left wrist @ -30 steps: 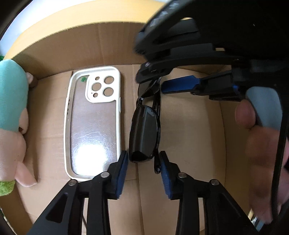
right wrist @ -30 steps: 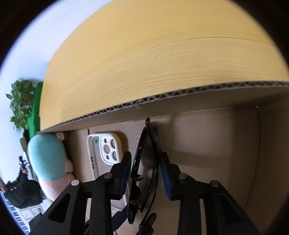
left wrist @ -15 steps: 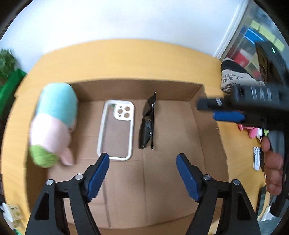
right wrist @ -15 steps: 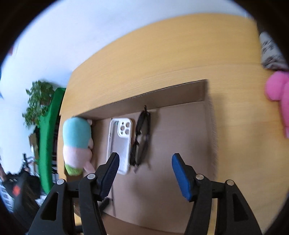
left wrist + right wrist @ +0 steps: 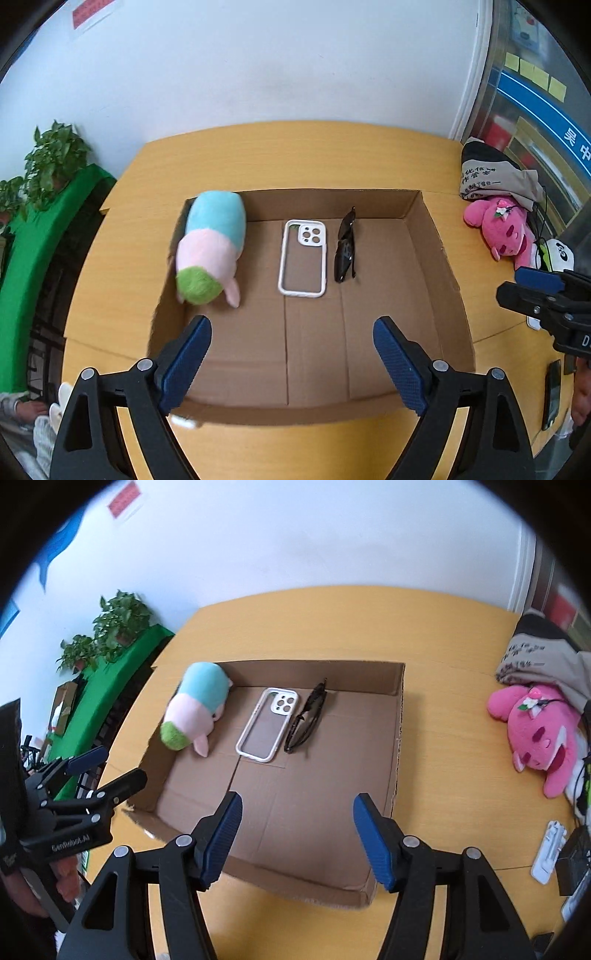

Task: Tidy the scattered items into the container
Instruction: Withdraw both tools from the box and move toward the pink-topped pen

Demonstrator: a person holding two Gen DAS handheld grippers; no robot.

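Note:
A shallow cardboard box (image 5: 439, 258) (image 5: 397, 738) sits on the wooden table. Inside lie a blue, pink and green plush toy (image 5: 212, 245) (image 5: 194, 705), a white phone case (image 5: 303, 256) (image 5: 267, 723) and folded black sunglasses (image 5: 345, 249) (image 5: 306, 720), side by side at the far end. My left gripper (image 5: 291, 362) is open and empty, raised above the box's near edge. My right gripper (image 5: 297, 838) is open and empty, also above the near edge. Each gripper shows in the other's view, the right one (image 5: 543, 295) and the left one (image 5: 96, 771).
A pink plush toy (image 5: 498, 229) (image 5: 543, 731) and a grey printed bag (image 5: 495, 173) (image 5: 535, 657) lie on the table to the right of the box. A white flat item (image 5: 550, 851) and a dark phone (image 5: 550, 395) lie near the right edge. Potted plants (image 5: 118, 620) stand at left.
Both grippers let go of the sunglasses, opened wide and pulled up and back out of the box. The sunglasses now lie beside the phone case.

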